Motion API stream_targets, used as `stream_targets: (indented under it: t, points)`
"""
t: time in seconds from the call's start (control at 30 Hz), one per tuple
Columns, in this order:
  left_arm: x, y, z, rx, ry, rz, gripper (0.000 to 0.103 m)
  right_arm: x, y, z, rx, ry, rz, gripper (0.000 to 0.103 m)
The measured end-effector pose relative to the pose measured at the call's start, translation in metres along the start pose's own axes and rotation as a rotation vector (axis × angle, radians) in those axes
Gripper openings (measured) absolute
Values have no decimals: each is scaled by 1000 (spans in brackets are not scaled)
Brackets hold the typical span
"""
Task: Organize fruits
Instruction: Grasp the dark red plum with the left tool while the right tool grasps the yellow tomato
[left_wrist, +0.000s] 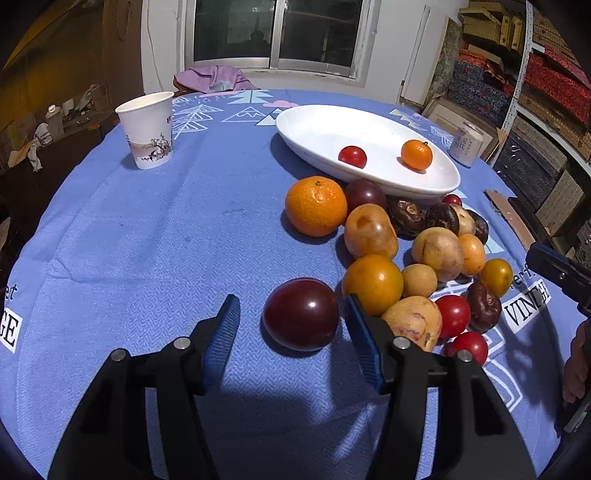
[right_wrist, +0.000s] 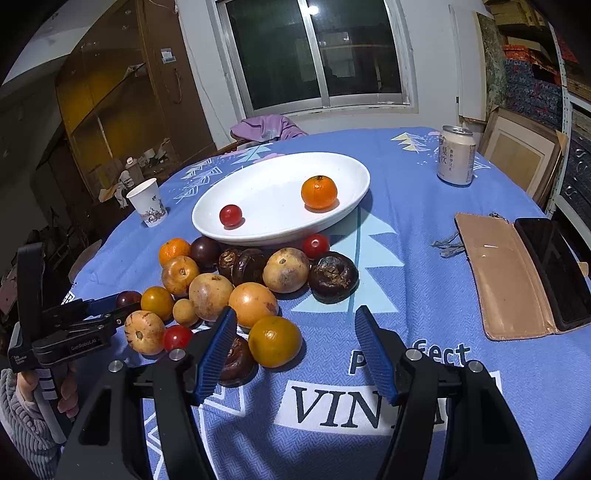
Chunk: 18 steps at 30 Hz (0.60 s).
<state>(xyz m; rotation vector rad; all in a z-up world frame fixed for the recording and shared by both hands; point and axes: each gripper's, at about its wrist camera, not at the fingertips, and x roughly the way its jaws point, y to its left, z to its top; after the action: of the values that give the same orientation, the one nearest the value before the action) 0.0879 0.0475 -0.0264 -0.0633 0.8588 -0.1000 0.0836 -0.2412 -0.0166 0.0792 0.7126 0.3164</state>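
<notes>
A dark red plum (left_wrist: 301, 314) lies on the blue tablecloth between the fingertips of my left gripper (left_wrist: 291, 304). The jaws stand open around it, with a clear gap on the left side. To its right lies a heap of fruit (left_wrist: 417, 254): a big orange (left_wrist: 316, 205), yellow and tan fruits, dark brown ones and small red tomatoes. Behind the heap a white oval plate (left_wrist: 321, 129) holds a red tomato (left_wrist: 352, 156) and a small orange (left_wrist: 416, 154). My right gripper (right_wrist: 297, 314) hovers open over the cloth, with a yellow-orange fruit (right_wrist: 275, 341) beside its left finger.
A paper cup (left_wrist: 147, 129) stands at the far left of the table and a drink can (right_wrist: 456, 155) at the far right. A tan wallet case with a phone (right_wrist: 517, 277) lies on the right. A purple cloth (right_wrist: 266, 127) hangs at the back edge.
</notes>
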Motion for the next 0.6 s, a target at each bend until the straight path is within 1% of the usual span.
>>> stream_targets:
  t: [0.07,0.13,0.17,0.2,0.3,0.4,0.6]
  points:
    - [3,1,0,-7,11,-2,57,1,1,0,-3,4,2,67]
    - [8,-1,0,-5,32,-4,54,2,2,-1,-9,11,4,67]
    - [9,-2,0,6,32,9,52,3,3,-2,-14,18,5,67]
    - [9,-5,0,20,31,3,39,4,4,-2,-19,23,5,67]
    - [9,-8,0,26,31,6,39,7,7,-4,-34,39,2,67]
    - [8,-3,1,-1,30,18,39,8,8,-5,-44,46,3,67]
    - [6,14,2,-69,24,86,39,12,16,-10,-87,65,5,67]
